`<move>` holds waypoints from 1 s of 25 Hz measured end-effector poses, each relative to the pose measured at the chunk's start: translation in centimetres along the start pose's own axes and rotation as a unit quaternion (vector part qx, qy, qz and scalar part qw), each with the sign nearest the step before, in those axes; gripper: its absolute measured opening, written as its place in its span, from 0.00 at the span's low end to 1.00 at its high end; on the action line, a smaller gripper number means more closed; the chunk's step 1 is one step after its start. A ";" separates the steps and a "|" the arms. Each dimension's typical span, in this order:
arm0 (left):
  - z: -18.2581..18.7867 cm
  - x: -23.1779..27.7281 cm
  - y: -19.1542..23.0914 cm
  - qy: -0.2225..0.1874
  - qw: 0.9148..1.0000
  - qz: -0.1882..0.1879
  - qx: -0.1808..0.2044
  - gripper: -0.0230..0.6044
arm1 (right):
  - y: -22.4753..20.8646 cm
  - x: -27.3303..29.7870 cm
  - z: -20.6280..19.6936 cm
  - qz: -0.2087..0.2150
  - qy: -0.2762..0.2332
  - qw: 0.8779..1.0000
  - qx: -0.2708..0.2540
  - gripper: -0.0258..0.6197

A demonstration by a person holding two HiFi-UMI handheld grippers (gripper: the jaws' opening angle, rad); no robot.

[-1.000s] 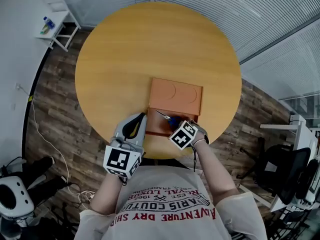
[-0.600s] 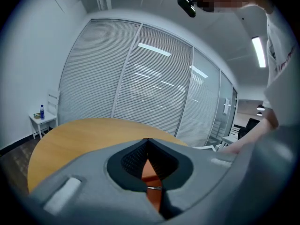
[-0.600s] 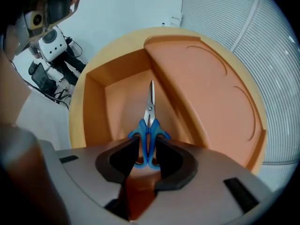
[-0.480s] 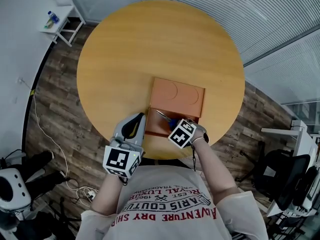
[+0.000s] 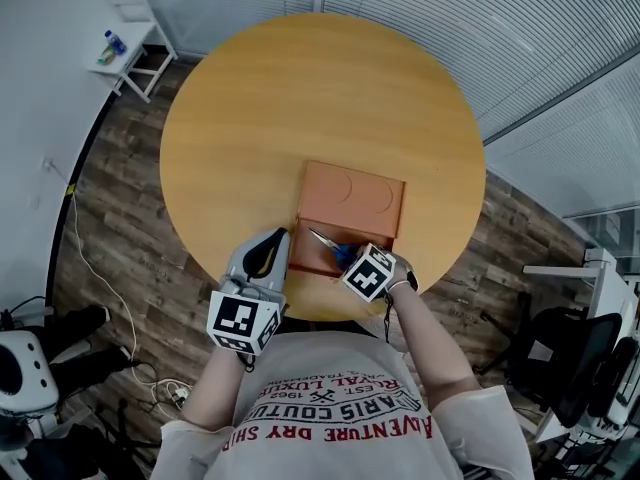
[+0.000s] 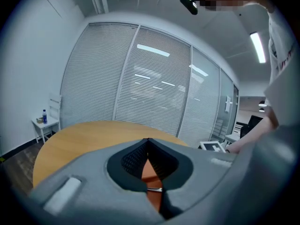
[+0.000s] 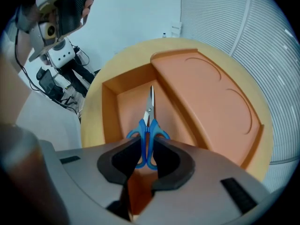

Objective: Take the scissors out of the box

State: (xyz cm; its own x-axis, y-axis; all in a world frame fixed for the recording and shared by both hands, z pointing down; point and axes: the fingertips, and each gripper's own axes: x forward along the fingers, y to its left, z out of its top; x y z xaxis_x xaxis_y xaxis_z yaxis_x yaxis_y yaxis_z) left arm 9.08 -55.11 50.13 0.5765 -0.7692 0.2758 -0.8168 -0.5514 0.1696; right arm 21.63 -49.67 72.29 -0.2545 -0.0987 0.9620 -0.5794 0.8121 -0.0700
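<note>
An orange box [image 5: 350,196] lies on the round wooden table [image 5: 300,98], its near compartment open. Blue-handled scissors [image 7: 149,125] lie in that compartment with closed blades pointing away from me. My right gripper [image 7: 146,146] points steeply down over them. Its jaws have just been closing, and the pads now touch both handle loops. In the head view the scissors [image 5: 330,243] show just beyond the right gripper [image 5: 346,258]. My left gripper [image 5: 280,240] rests by the box's near left corner with its fingertips together and nothing between them. In the left gripper view, the left gripper [image 6: 148,142] shows the box [image 6: 151,172] through the gap behind its tips.
The box's raised lid part [image 7: 206,93] has two round marks and lies to the right of the compartment. A small white side table [image 5: 125,48] with a bottle stands far left on the floor. Office chairs [image 5: 580,358] stand at the right. Cables run along the left floor.
The right gripper's jaws have narrowed onto the scissors' handles and it has shifted slightly. The left gripper has stayed by the box's corner.
</note>
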 end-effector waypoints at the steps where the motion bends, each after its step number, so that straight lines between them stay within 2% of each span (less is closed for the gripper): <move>1: 0.0 -0.2 -0.2 0.000 1.000 0.001 0.001 0.05 | 0.3 -0.4 -0.2 0.004 -0.004 1.000 0.002 0.18; 5: 0.2 -1.0 -0.6 -0.007 1.000 0.004 0.003 0.05 | 1.2 -2.4 0.1 0.001 -0.031 1.000 -0.001 0.18; 9: 0.8 -1.7 -0.9 -0.012 1.000 0.007 0.012 0.05 | 1.6 -5.4 1.9 -0.008 -0.085 0.996 0.010 0.18; 14: 2.6 -2.5 -1.0 -0.031 0.999 0.009 0.027 0.05 | 0.9 -10.3 5.0 -0.039 -0.175 0.983 0.043 0.18; 20: 5.3 -2.5 -1.3 -0.058 0.997 0.008 0.047 0.05 | -1.6 -17.1 8.4 -0.100 -0.288 0.949 0.083 0.18; 25: 8.2 -2.3 -2.1 -0.081 0.995 0.004 0.052 0.05 | -3.0 -23.8 9.7 -0.148 -0.389 0.903 0.109 0.18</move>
State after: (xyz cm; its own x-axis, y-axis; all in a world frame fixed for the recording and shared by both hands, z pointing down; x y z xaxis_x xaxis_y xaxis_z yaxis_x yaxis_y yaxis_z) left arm 9.68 -54.82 41.36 0.5720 -0.8116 0.1191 -0.8201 -0.5684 0.0660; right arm 21.91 -55.39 47.05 -0.4813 -0.7355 0.4770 -0.8278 0.5602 0.0285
